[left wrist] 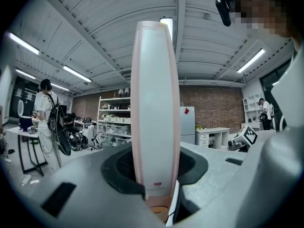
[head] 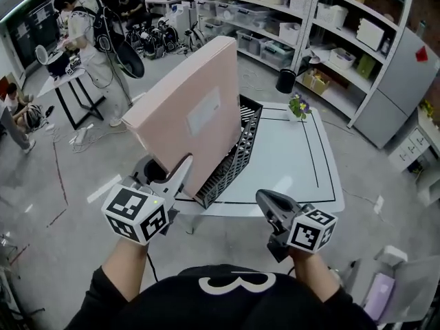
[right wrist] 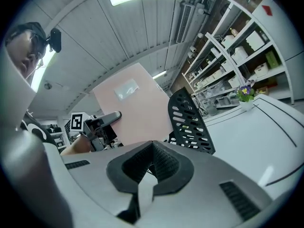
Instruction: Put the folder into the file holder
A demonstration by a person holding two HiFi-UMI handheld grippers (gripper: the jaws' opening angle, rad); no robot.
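Observation:
A large pink folder (head: 189, 112) hangs tilted in the air over the table's near left corner. My left gripper (head: 180, 170) is shut on its lower edge. In the left gripper view the folder (left wrist: 154, 108) stands edge-on between the pads of the left gripper (left wrist: 156, 194). The black mesh file holder (head: 237, 153) stands on the white table just right of and behind the folder. My right gripper (head: 265, 199) hovers at the table's front edge, shut and holding nothing. The right gripper view shows the right gripper (right wrist: 152, 163), the folder (right wrist: 133, 108), the file holder (right wrist: 187, 118) and the left gripper (right wrist: 111, 118).
The white table (head: 302, 163) carries a small potted flower (head: 298, 106) at its far side. A black bin (head: 286, 80) and shelves with boxes (head: 330, 19) stand behind. A person (head: 89, 40) works at a small table at the far left.

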